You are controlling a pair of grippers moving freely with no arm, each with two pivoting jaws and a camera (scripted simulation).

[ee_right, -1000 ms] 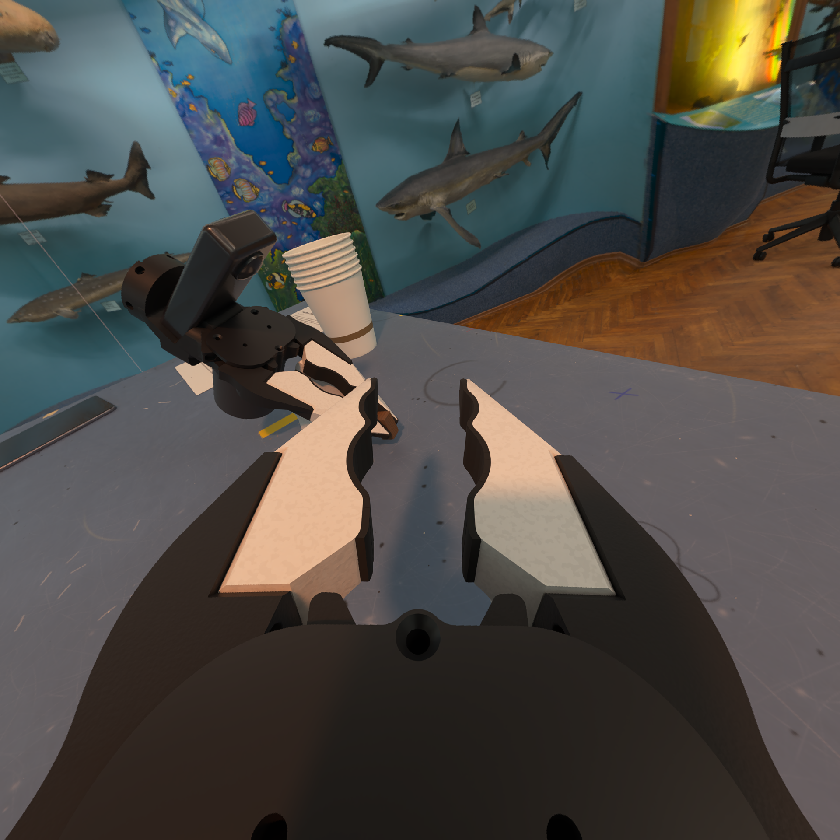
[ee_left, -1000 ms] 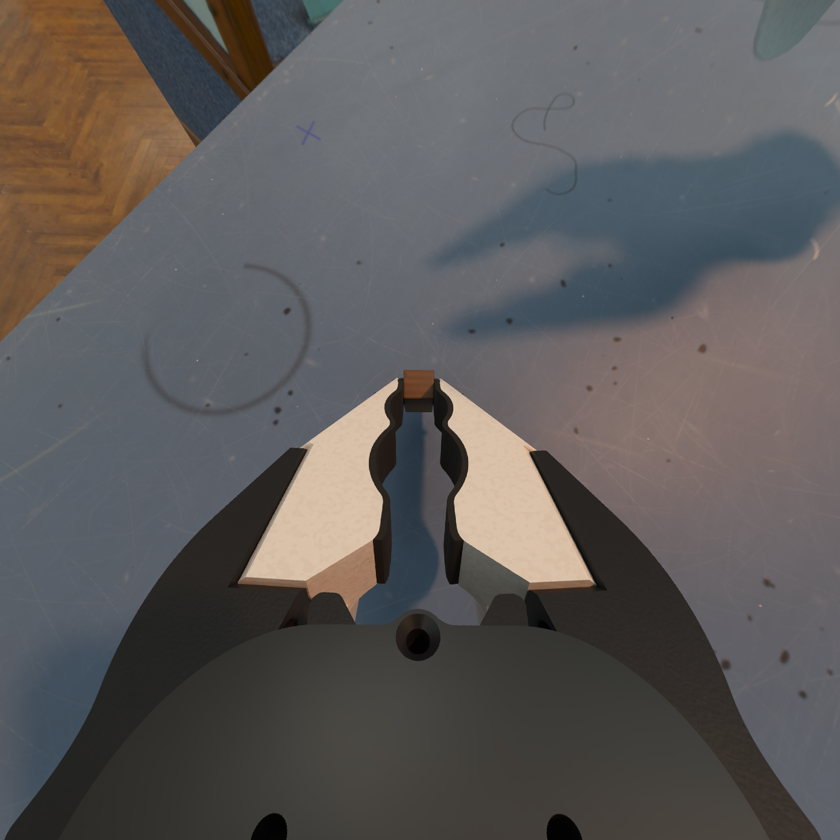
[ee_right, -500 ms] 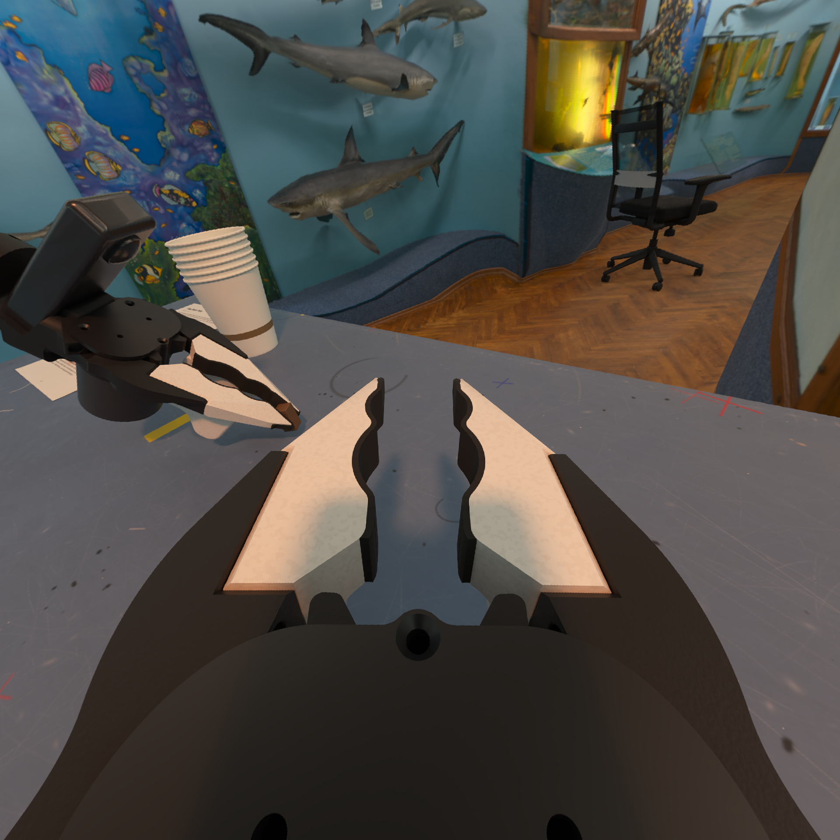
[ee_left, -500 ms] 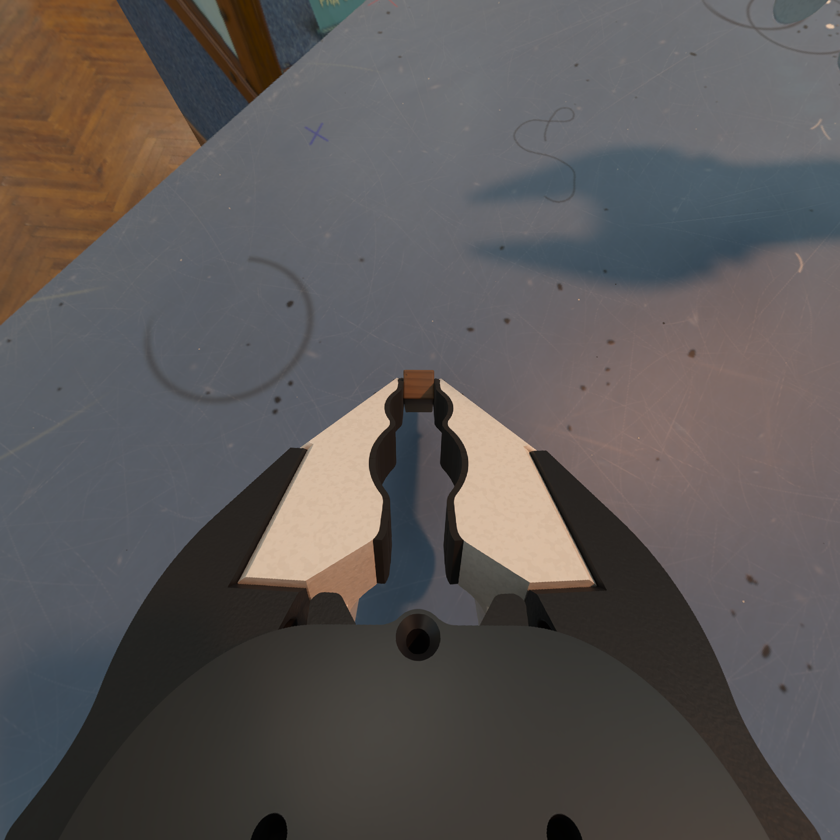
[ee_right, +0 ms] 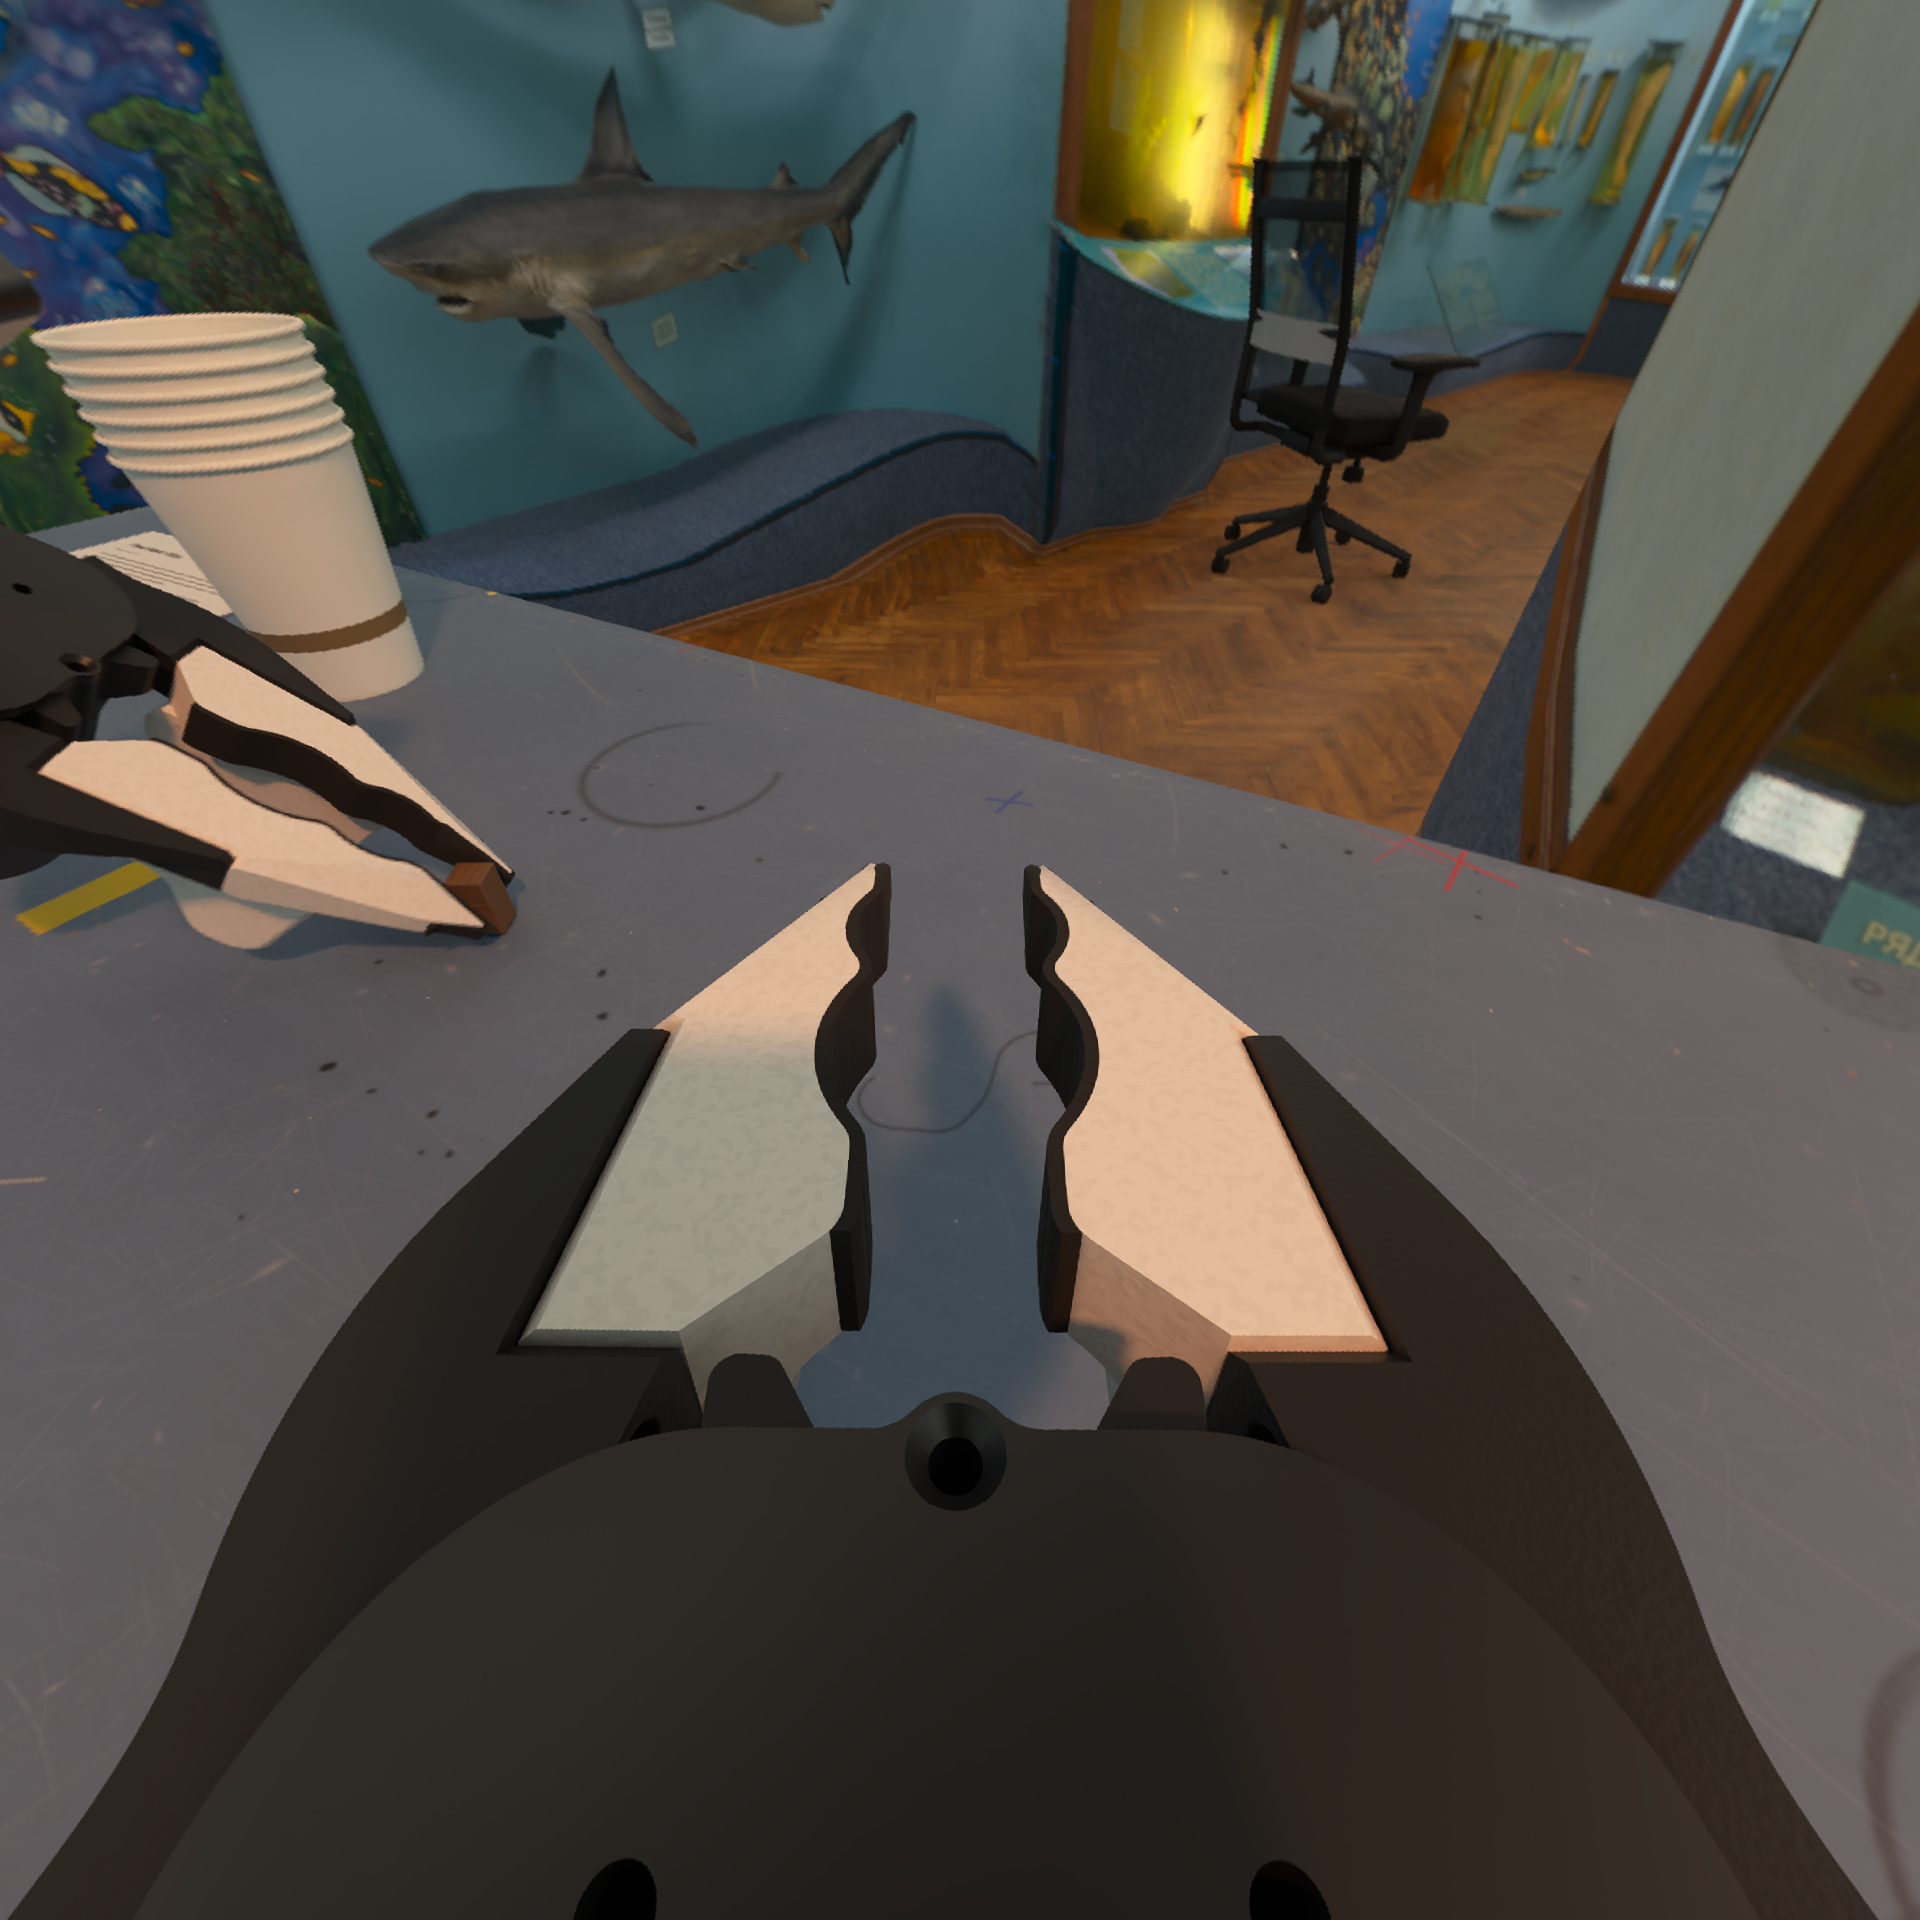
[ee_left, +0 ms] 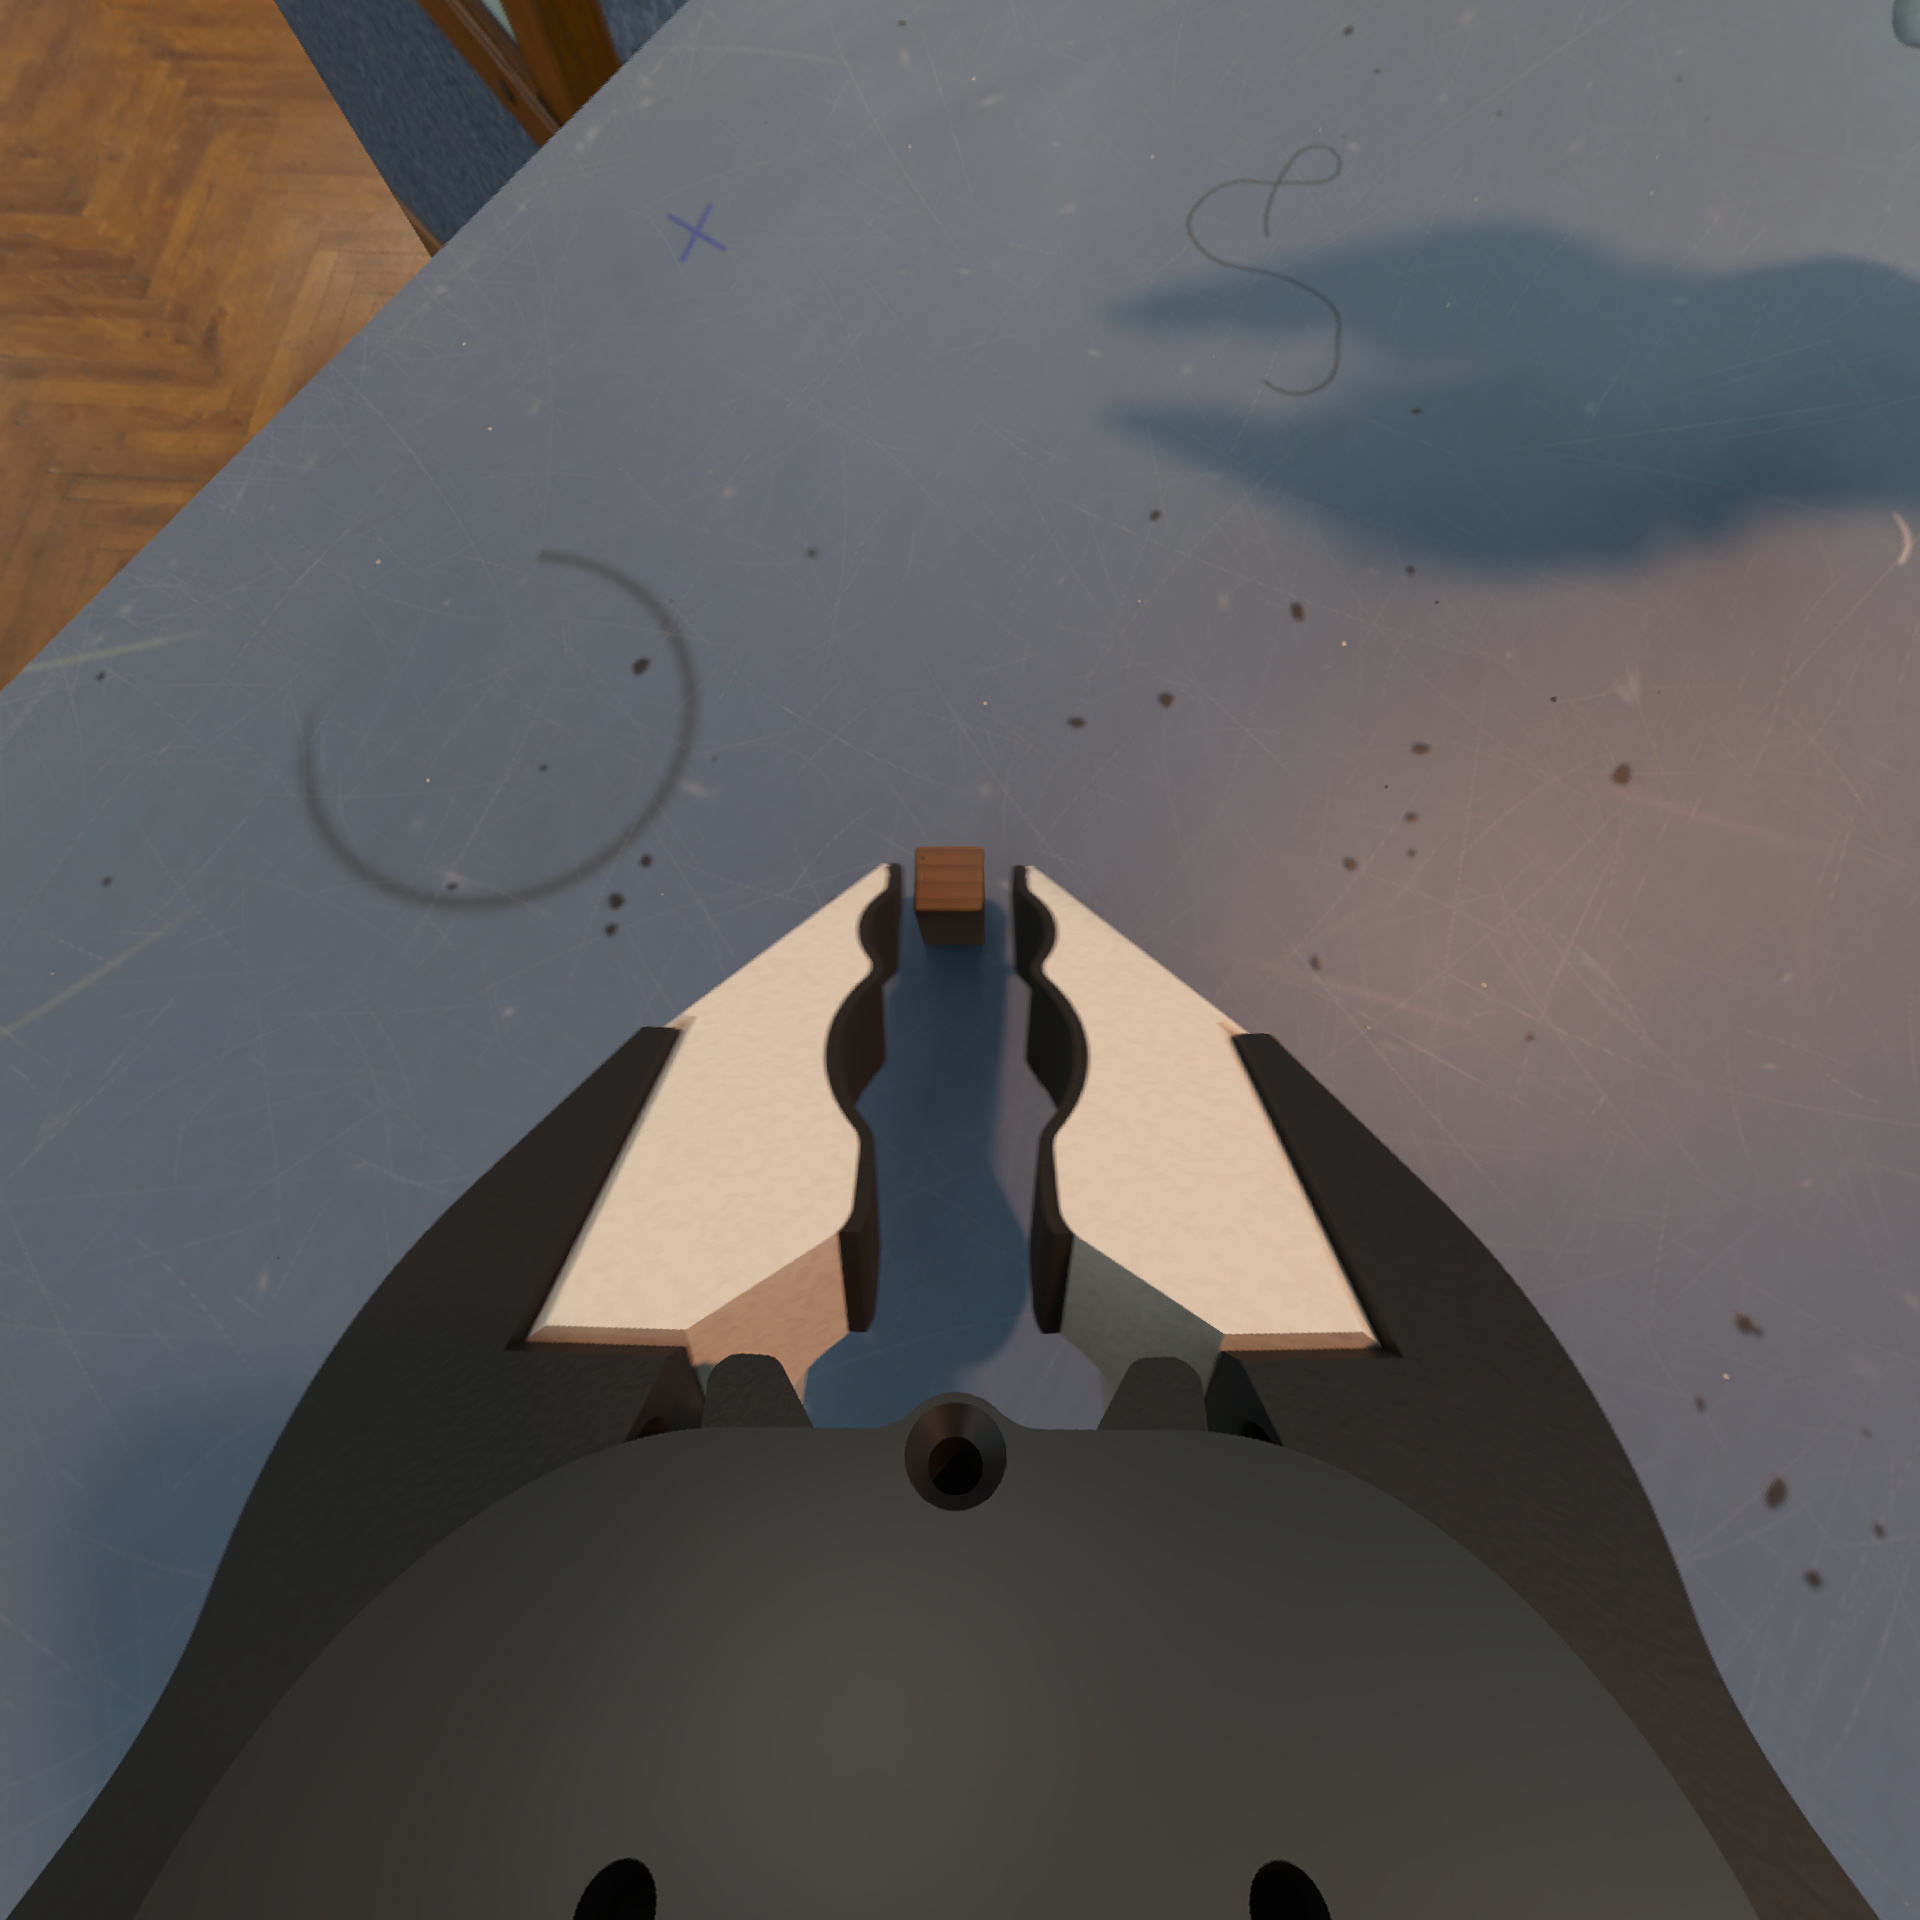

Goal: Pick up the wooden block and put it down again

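Note:
The small brown wooden block [ee_left: 950, 881] stands on the grey table [ee_left: 1455, 987] between the tips of my left gripper [ee_left: 954, 896]. The jaws stand open, with a narrow gap on each side of the block. In the right wrist view the left gripper [ee_right: 480, 914] lies low at the left with the block [ee_right: 478, 885] at its fingertips. My right gripper [ee_right: 956, 883] is open and empty, above the table to the right of the block and well apart from it.
A stack of white paper cups [ee_right: 239, 499] and a sheet of paper [ee_right: 156, 566] stand behind the left gripper. A yellow strip [ee_right: 83, 899] lies on the table. The table edge [ee_right: 1039, 727] runs close beyond; an office chair [ee_right: 1330, 416] stands on the floor.
My left gripper's jaws have opened off the block, which now stands free between the tips. My right gripper has swung further to the right.

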